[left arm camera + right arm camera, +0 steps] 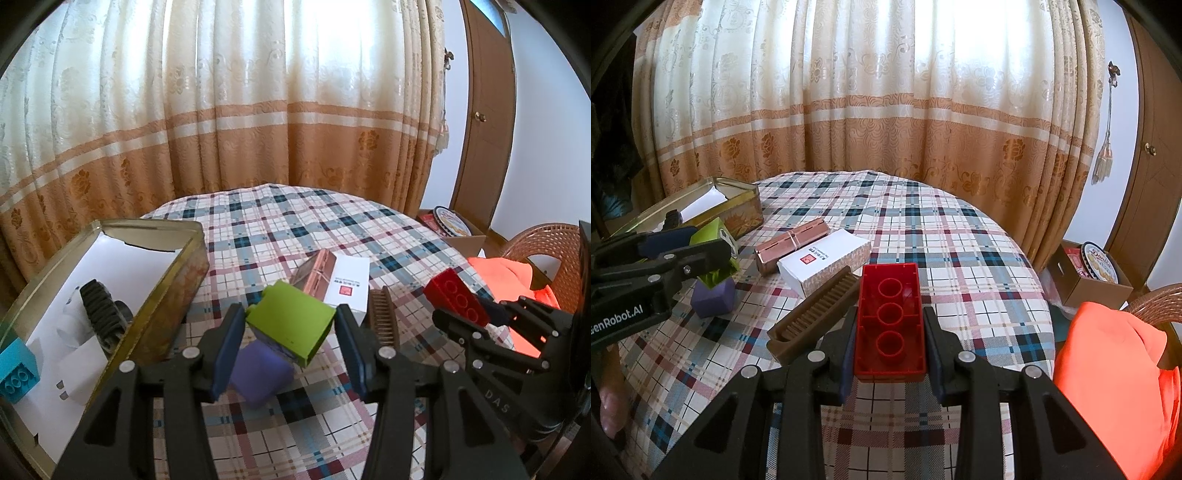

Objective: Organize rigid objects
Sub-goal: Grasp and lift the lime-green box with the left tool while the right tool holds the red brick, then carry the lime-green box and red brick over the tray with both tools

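Observation:
My left gripper (290, 325) is shut on a green block (291, 323) and holds it above a purple block (260, 374) that lies on the checked tablecloth (314, 229). My right gripper (889, 332) is shut on a red brick (889, 321), hollow underside up, held over the table. The open gold tin (162, 291) stands to the left, with a blue brick (16, 373) and a black brush (99, 310) inside. In the right wrist view the left gripper (698, 243) holds the green block (718, 230) near the tin (738, 206).
A brown comb (816, 314), a white box (823, 267) and a copper-coloured box (792, 245) lie mid-table. An orange cloth (1108, 369) lies on a wicker chair (543, 240) at the right. A cardboard box with a cookie tin (1099, 262) sits on the floor.

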`<action>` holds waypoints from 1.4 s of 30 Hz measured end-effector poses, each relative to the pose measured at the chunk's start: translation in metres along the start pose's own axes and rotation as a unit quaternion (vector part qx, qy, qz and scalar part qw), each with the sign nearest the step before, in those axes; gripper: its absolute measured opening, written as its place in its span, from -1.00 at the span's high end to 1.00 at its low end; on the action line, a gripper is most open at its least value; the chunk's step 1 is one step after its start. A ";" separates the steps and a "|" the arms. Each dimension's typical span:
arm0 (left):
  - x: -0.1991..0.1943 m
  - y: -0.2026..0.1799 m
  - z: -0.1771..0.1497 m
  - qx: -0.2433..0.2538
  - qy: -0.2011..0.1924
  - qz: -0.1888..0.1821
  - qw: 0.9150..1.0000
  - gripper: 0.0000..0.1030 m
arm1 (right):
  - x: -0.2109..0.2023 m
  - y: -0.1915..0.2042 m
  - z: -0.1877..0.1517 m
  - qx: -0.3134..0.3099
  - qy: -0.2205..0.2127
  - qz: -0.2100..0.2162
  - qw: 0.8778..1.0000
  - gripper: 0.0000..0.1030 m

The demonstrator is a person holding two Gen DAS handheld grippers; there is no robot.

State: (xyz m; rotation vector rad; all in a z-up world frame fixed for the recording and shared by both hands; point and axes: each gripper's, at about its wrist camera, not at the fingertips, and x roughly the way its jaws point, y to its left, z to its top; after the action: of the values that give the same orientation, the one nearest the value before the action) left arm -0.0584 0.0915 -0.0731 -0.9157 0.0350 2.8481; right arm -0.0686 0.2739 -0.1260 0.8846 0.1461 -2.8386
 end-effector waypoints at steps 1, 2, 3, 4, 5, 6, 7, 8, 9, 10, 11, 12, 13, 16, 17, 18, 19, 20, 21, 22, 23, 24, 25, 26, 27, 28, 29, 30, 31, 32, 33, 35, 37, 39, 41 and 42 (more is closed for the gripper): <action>-0.001 0.000 0.000 0.000 -0.001 0.001 1.000 0.03 | 0.000 0.000 0.000 0.000 0.000 0.000 1.000 0.33; -0.001 0.000 0.000 0.001 -0.001 0.001 1.000 0.03 | 0.000 0.000 0.000 0.000 0.000 0.000 1.000 0.33; -0.001 0.000 0.000 0.002 -0.002 0.002 1.000 0.03 | 0.000 0.000 0.000 -0.001 0.000 0.000 1.000 0.33; -0.001 0.000 0.000 0.002 -0.002 0.002 1.000 0.03 | 0.000 0.000 0.000 -0.001 0.000 -0.001 1.000 0.33; -0.001 0.000 -0.001 0.001 -0.002 0.003 1.000 0.03 | -0.001 0.000 0.000 -0.001 -0.001 -0.002 1.000 0.33; -0.001 0.000 -0.001 0.001 -0.002 0.003 1.000 0.03 | -0.001 0.000 0.000 -0.001 -0.003 -0.002 1.000 0.33; -0.002 0.000 -0.001 0.000 -0.002 0.004 1.000 0.03 | -0.002 0.000 0.001 -0.002 -0.006 -0.002 1.000 0.33; -0.002 0.001 -0.001 0.000 -0.002 0.004 1.000 0.03 | -0.003 -0.001 0.001 -0.002 -0.008 -0.002 1.000 0.33; -0.002 0.001 0.000 -0.001 -0.002 0.003 1.000 0.03 | -0.004 -0.001 0.001 -0.002 -0.009 -0.002 1.000 0.33; -0.004 0.001 0.000 -0.002 -0.002 0.002 1.000 0.03 | -0.003 0.000 0.001 -0.003 -0.008 -0.001 1.000 0.33; -0.004 0.001 0.000 -0.001 -0.003 0.003 1.000 0.03 | -0.003 0.000 0.002 -0.003 -0.007 -0.001 1.000 0.33; -0.005 0.001 0.000 0.001 -0.004 0.002 1.000 0.03 | -0.003 0.000 0.002 -0.003 -0.007 -0.001 1.000 0.33; -0.006 0.000 0.000 0.004 -0.005 0.003 1.000 0.03 | -0.003 0.001 0.002 -0.004 -0.006 -0.001 1.000 0.33; -0.008 -0.002 -0.001 0.009 -0.008 0.005 1.000 0.03 | -0.003 0.000 0.002 -0.003 -0.005 -0.001 1.000 0.33; -0.008 -0.002 -0.001 0.010 -0.007 0.004 1.000 0.03 | -0.002 0.000 0.002 -0.003 -0.004 -0.001 1.000 0.33; -0.008 -0.001 -0.001 0.009 -0.007 0.003 1.000 0.03 | -0.002 0.000 0.002 -0.003 -0.004 -0.001 1.000 0.33; -0.008 -0.001 -0.001 0.008 -0.007 0.003 1.000 0.03 | -0.002 0.000 0.003 -0.004 -0.003 -0.001 1.000 0.33; -0.009 -0.001 -0.001 0.008 -0.007 0.003 1.000 0.03 | -0.002 0.000 0.003 -0.004 -0.004 -0.001 1.000 0.33; -0.009 0.000 -0.001 0.007 -0.007 0.003 1.000 0.03 | -0.002 0.000 0.003 -0.003 -0.003 -0.001 1.000 0.33; -0.009 0.001 -0.001 0.005 -0.008 0.003 1.000 0.03 | -0.002 0.000 0.003 -0.003 -0.004 -0.001 1.000 0.33; -0.010 0.001 0.000 0.005 -0.008 0.004 1.000 0.03 | -0.002 0.000 0.003 -0.003 -0.004 -0.001 1.000 0.33; -0.010 0.002 0.000 0.004 -0.008 0.004 1.000 0.03 | -0.002 0.000 0.003 -0.003 -0.003 0.000 1.000 0.33; -0.010 0.002 0.000 0.003 -0.007 0.004 1.000 0.03 | -0.002 0.000 0.003 -0.003 -0.003 -0.001 1.000 0.33; -0.011 0.002 0.000 0.003 -0.007 0.004 1.000 0.03 | -0.002 0.000 0.004 -0.003 -0.004 0.000 1.000 0.33; -0.011 0.002 0.000 0.003 -0.008 0.005 1.000 0.03 | -0.002 0.001 0.003 -0.004 -0.004 0.000 1.000 0.33; -0.012 0.003 0.001 0.003 -0.009 0.006 1.000 0.03 | -0.002 0.001 0.003 -0.004 -0.004 0.001 1.000 0.33; -0.013 0.004 0.001 0.002 -0.010 0.006 1.000 0.03 | -0.002 0.001 0.003 -0.004 -0.004 0.001 1.000 0.33; -0.014 0.005 0.001 0.002 -0.012 0.009 1.000 0.03 | -0.002 0.001 0.004 -0.004 -0.004 0.001 1.000 0.33; -0.015 0.006 0.002 0.001 -0.013 0.011 1.000 0.03 | -0.002 0.001 0.004 -0.004 -0.004 0.001 1.000 0.33; -0.017 0.007 0.002 -0.001 -0.014 0.012 1.000 0.03 | -0.003 0.001 0.004 -0.004 -0.005 0.002 1.000 0.33; -0.019 0.009 0.002 -0.002 -0.015 0.013 1.000 0.03 | -0.004 0.002 0.005 -0.004 -0.005 0.002 1.000 0.33; -0.023 0.012 0.003 -0.003 -0.018 0.017 1.000 0.03 | -0.005 0.002 0.007 -0.004 -0.008 0.003 1.000 0.33; -0.027 0.018 0.004 -0.006 -0.020 0.021 1.000 0.03 | -0.007 0.003 0.010 -0.004 -0.010 0.007 1.000 0.33; -0.032 0.024 0.004 -0.011 -0.022 0.026 0.999 0.03 | -0.010 0.005 0.013 -0.006 -0.013 0.010 1.000 0.33; -0.035 0.030 0.005 -0.015 -0.022 0.032 0.999 0.03 | -0.013 0.008 0.018 -0.007 -0.016 0.016 1.000 0.33; -0.038 0.034 0.006 -0.019 -0.023 0.036 0.999 0.03 | -0.015 0.010 0.021 -0.009 -0.019 0.020 1.000 0.33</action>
State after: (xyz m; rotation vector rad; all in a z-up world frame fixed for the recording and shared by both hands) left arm -0.0369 0.0532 -0.0468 -0.8730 0.0096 2.9448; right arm -0.0660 0.2632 -0.1010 0.8205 0.1485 -2.8109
